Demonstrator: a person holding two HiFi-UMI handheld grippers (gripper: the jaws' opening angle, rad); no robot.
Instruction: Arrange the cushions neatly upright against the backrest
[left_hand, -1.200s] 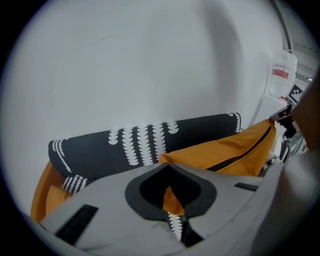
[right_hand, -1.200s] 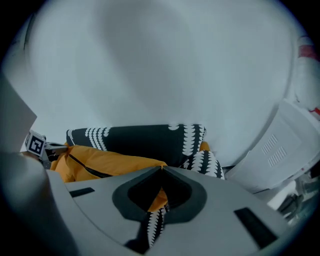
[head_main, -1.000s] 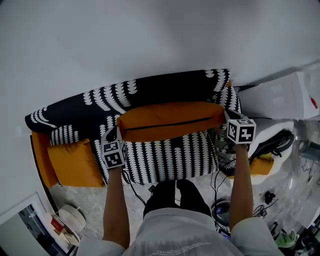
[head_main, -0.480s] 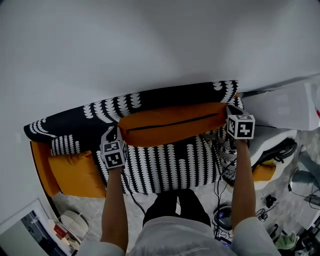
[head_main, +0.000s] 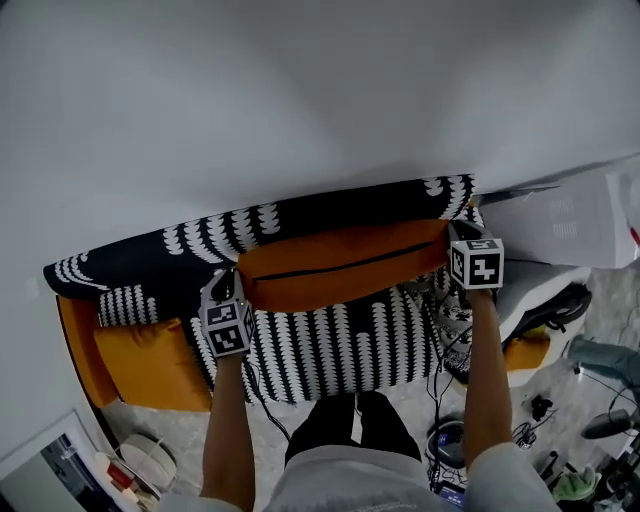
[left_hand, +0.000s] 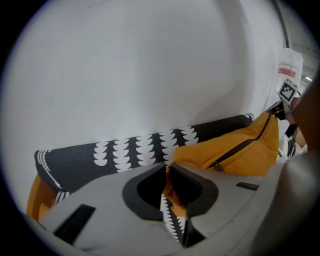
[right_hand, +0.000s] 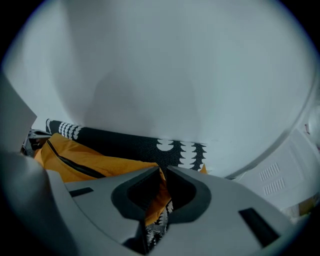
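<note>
A long orange fabric cushion with a dark zip (head_main: 345, 262) is being stood upright against the far black-and-white patterned sofa backrest (head_main: 300, 212). The left gripper (left_hand: 167, 170) and right gripper (right_hand: 162, 172) are pinching its end corners, their narrow jaws opening. The next move is probably releasing cleanly, then reaching left for the second orange cushion (head_main: 145, 362).

The wall (head_main: 300, 100) blocks behind the backrest (head_main: 300, 215); the seat (head_main: 340, 340) in front lies open.
</note>
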